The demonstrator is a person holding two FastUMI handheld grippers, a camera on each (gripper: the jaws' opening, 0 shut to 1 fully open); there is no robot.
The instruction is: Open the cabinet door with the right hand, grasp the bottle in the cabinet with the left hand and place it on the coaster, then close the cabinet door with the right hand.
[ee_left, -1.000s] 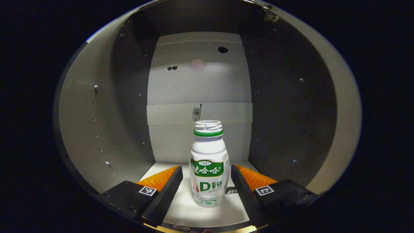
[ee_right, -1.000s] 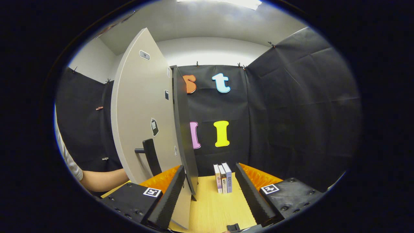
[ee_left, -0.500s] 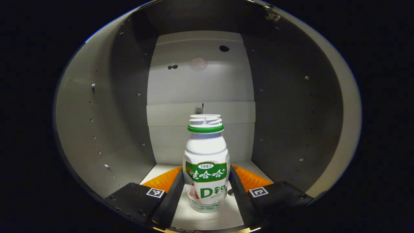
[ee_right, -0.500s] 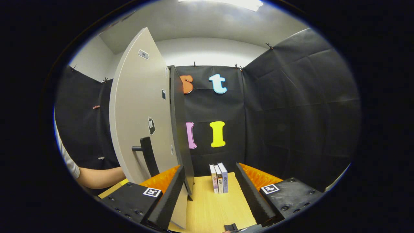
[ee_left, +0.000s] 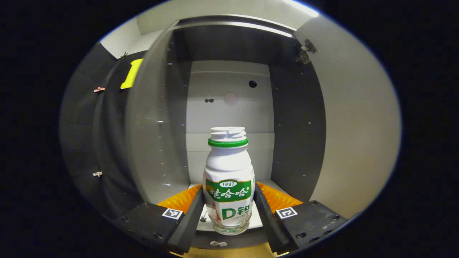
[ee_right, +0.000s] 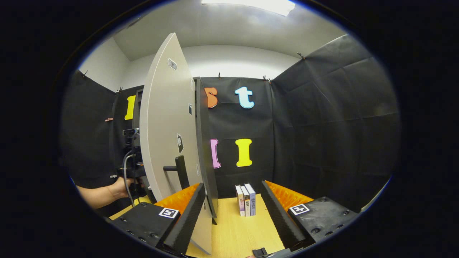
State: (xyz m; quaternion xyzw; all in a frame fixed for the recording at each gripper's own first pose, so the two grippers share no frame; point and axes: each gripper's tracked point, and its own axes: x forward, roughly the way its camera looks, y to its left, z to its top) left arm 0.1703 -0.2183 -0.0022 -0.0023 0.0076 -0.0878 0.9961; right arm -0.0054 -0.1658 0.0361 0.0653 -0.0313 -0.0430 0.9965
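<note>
A white bottle (ee_left: pixel 228 179) with a green neck ring and green label stands upright between the fingers of my left gripper (ee_left: pixel 228 218), which is shut on its lower body. Bottle and gripper are just at the front opening of the grey cabinet (ee_left: pixel 229 107), whose inside lies behind them. The cabinet door (ee_left: pixel 355 125) stands open on the right. In the right gripper view that door (ee_right: pixel 168 136) appears nearly edge-on, with its dark bar handle (ee_right: pixel 179 172) just left of my right gripper (ee_right: pixel 233 211). The right gripper is open and holds nothing.
Three small books (ee_right: pixel 245 200) stand upright on the wooden table (ee_right: pixel 233 236) ahead of the right gripper. A person's hand (ee_right: pixel 120 184) holds the left gripper's body beyond the door. Black cloth walls close in the booth.
The left gripper's fingers closed on the bottle, then drew back with it from deep inside the cabinet to its opening. The right gripper shifted only slightly beside the open door.
</note>
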